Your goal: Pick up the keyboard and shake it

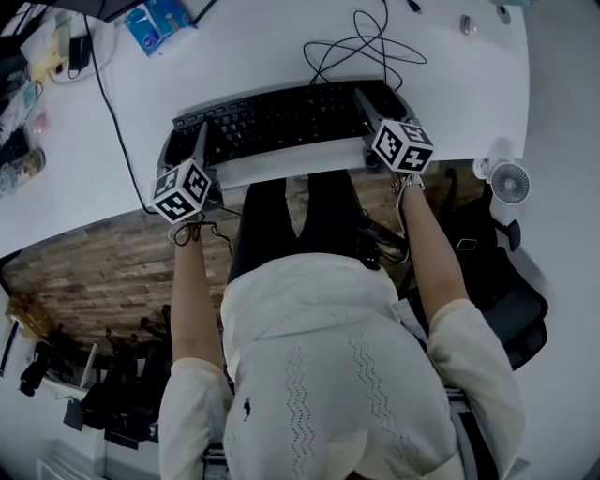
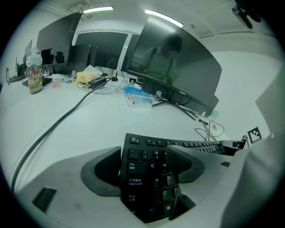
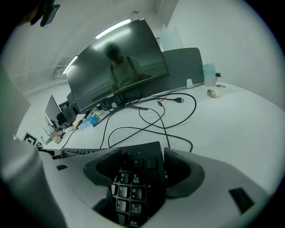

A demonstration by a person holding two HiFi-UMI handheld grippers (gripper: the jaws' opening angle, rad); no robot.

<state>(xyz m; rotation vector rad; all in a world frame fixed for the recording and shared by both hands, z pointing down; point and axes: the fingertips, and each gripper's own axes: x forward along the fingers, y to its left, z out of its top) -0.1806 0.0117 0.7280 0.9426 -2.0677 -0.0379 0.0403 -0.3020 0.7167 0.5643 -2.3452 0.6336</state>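
A black keyboard (image 1: 281, 120) lies across the front edge of the white desk (image 1: 450, 84), gripped at both ends. My left gripper (image 1: 200, 142) is shut on its left end; in the left gripper view the jaws (image 2: 142, 153) clamp the keyboard (image 2: 149, 178) by the Tab and Caps Lock keys. My right gripper (image 1: 367, 105) is shut on the right end; in the right gripper view the jaws (image 3: 142, 156) pinch the number pad (image 3: 133, 182). The keyboard looks tilted between the jaws. I cannot tell whether it is off the desk.
A tangled black cable (image 1: 361, 42) lies behind the keyboard, and a power lead (image 1: 112, 112) runs down the left. A blue tissue pack (image 1: 155, 23), a monitor (image 2: 178, 67), a bottle (image 2: 34, 75) and a small fan (image 1: 511, 181) are nearby. The person's legs (image 1: 300, 216) are below the desk edge.
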